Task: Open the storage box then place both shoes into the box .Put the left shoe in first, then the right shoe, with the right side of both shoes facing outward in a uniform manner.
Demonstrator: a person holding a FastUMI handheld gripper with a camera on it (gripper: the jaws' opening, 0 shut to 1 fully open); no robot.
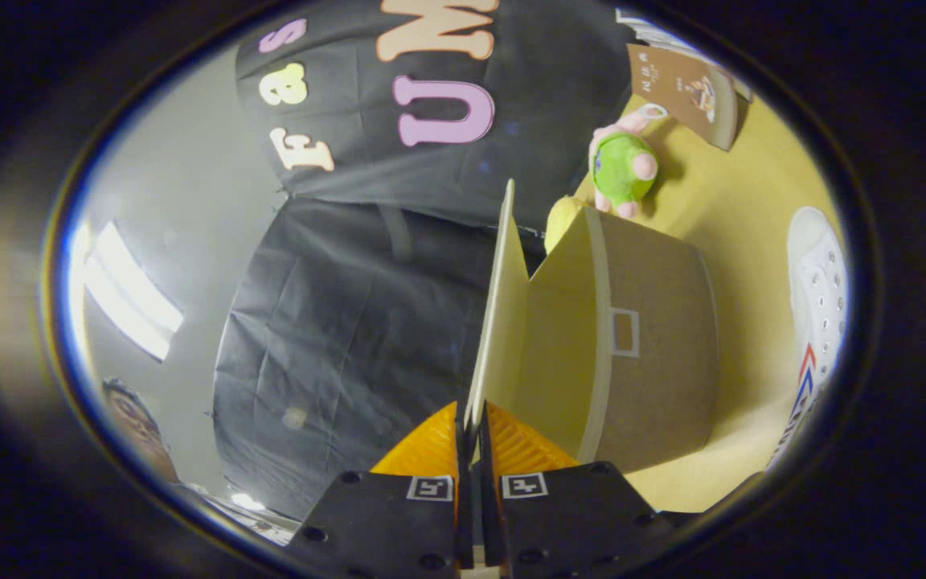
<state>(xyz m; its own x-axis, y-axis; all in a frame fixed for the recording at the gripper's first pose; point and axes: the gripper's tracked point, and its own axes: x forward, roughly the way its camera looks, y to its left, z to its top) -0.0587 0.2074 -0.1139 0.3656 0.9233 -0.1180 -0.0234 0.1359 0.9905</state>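
A: Quick one. What was your hand-held gripper (473,434) doing?

B: You had it clenched on the lid (497,322) of the box (656,354). Both fingers pressed the lid's edge, one on each face, no gap showing.

A: Lid position?

B: Swung up and away from the box body, seen edge-on, its long axis running straight ahead from your fingers. Box mouth was open, inside looked bare as far as I could tell.

A: So which way did the box lie from you?

B: Body sat just to one side of the fingers, the same side as the worktop (720,209). The camera was rolled, so your worktop ran up that side.

A: Shoes?

B: One white shoe (818,297) lay on the worktop beyond the box, apart from it. Couldn't tell left or right. Second shoe, no call.

A: Anything else?

B: Green plush toy (620,165) and a booklet (684,88) past the box, well clear.

A: Stage?

B: Opening nearly done, I'd judge; no shoe placed yet.
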